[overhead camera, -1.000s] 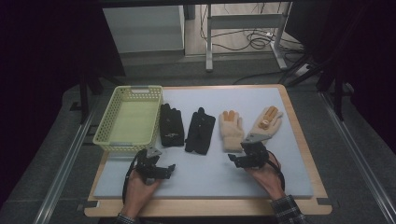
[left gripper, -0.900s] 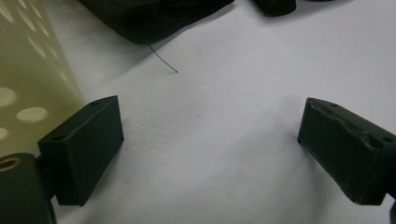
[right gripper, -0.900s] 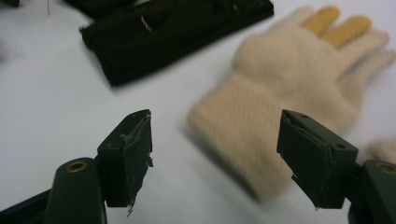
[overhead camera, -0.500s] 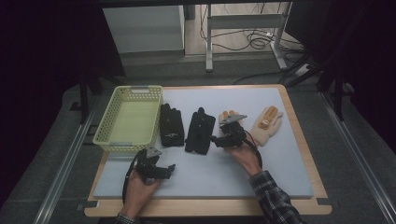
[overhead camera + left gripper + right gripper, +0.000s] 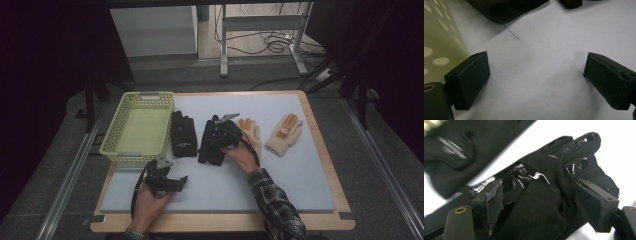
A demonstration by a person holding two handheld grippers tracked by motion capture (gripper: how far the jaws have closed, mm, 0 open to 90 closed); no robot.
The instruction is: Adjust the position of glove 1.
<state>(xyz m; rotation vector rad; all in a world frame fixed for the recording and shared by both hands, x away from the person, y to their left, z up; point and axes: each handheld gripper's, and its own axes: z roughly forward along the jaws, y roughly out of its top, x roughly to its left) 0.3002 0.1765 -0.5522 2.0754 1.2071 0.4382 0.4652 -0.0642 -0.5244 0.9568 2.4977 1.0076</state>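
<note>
Middle of the high view: black glove [image 5: 212, 142], flat, shiny patches on its fingers.
Right gripper [image 5: 223, 131]: jaws just opened wide over the glove.
Left gripper [image 5: 176, 183]: open, holding nothing.

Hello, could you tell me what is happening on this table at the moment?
A person works at a table with a hand-held gripper in each hand. The right gripper is over a black glove; its jaws have just been opening and now stand wide on either side of the glove, not pressing on it. A second black glove lies beside a yellow basket, and two beige gloves lie further right. The left gripper rests open on the pale mat, holding nothing.
</note>
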